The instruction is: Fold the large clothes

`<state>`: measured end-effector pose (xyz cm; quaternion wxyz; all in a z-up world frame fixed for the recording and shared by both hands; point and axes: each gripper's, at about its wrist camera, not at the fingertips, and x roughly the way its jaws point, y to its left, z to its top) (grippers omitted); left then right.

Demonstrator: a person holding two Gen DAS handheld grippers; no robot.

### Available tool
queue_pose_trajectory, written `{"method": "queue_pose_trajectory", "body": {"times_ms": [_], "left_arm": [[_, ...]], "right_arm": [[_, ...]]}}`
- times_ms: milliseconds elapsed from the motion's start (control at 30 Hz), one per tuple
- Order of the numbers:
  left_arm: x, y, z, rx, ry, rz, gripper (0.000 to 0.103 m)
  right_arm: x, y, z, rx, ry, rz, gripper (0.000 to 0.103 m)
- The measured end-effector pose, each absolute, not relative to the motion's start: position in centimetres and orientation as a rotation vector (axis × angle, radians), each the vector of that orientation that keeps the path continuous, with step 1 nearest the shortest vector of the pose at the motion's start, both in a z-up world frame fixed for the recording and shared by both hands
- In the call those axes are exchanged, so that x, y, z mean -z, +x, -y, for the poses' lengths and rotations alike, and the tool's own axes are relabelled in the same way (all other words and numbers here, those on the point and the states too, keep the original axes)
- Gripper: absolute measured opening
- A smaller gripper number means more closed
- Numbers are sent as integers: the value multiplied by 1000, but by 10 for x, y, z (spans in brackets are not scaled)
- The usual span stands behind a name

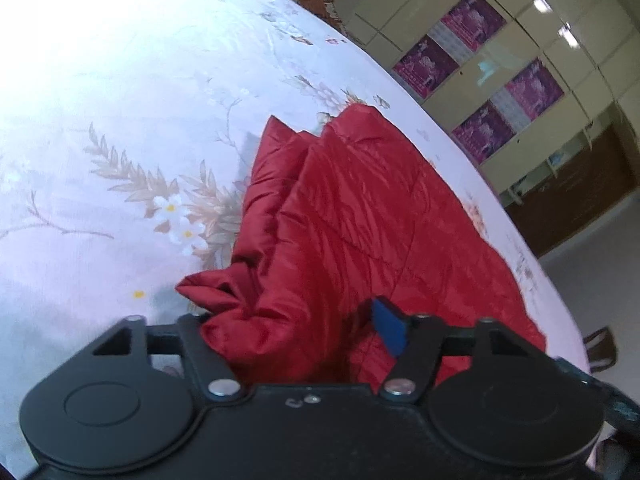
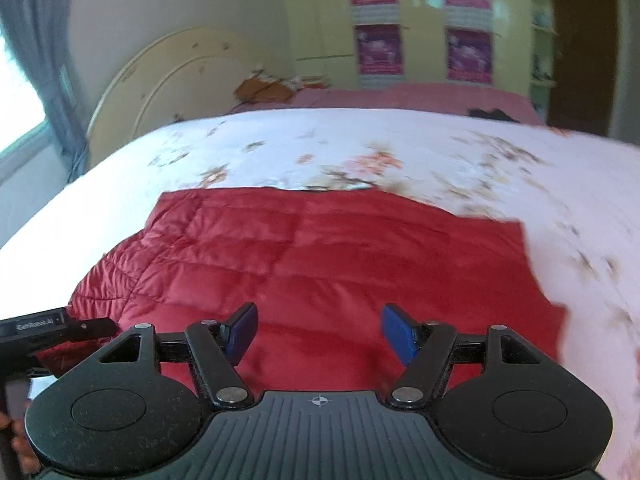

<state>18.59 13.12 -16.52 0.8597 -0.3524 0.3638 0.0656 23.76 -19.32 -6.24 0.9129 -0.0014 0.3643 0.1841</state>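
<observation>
At the bottom of the left wrist view the left gripper (image 1: 304, 320) has a bunched edge of the red quilted jacket (image 1: 352, 208) bulging up between its fingers; only the blue pad on the right side shows, the other being buried in cloth, so it looks pinched on that bunch, though the contact itself is hidden. At the bottom of the right wrist view the right gripper (image 2: 318, 334) hangs with its two blue pads (image 2: 396, 332) spread wide apart and nothing between them, just above the near part of the jacket (image 2: 312, 256). Beyond the fingers the garment lies mostly flat across the middle of that frame, its far hem straight, its lower-left side ribbed and puffier, and a black device shows at the left edge of the frame beside it. It rests on a white floral bedspread (image 2: 400, 148), which fills the upper left of the left view too. I judge the jacket light, soft and puffy, with a shiny shell likely to slip; a thick seam, hem or corner should give a surer hold than the smooth middle panel, and a fold may spring back unless pressed. Farther off stand a pale headboard (image 2: 160, 72) and wardrobe doors carrying purple posters (image 2: 378, 48)
</observation>
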Motion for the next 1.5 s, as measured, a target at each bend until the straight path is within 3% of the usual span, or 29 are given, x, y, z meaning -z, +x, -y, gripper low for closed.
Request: {"method": "queue_pose_trajectory", "body": {"times_ms": [33,100,133,433,633,1067,1500], "left_arm": [[166,185,-134,-134,-757,-761,57],[167,183,-138,-122,-787,-759,49],[169,182,-139,-114,-808,-759,44],[162,182,-142,-66,-794,-741,27],[145,184,-137,-32,-735,-709,22],[113,185,-111,-51,-580,-655,21],[61,192,-37,97,-298,-563,21]], "right_arm": [[65,242,183,-383,-37,-744,67],[74,251,168,-387,-87,-757,42],[81,256,161,-382,-109,-775,42],[127,271,139,-381,-202,-854,42],[137,268,134,-376,-253,-839,42],[101,243,158,-466,-200,-850,42],[134,229,161,-544,-175,-865,42]]}}
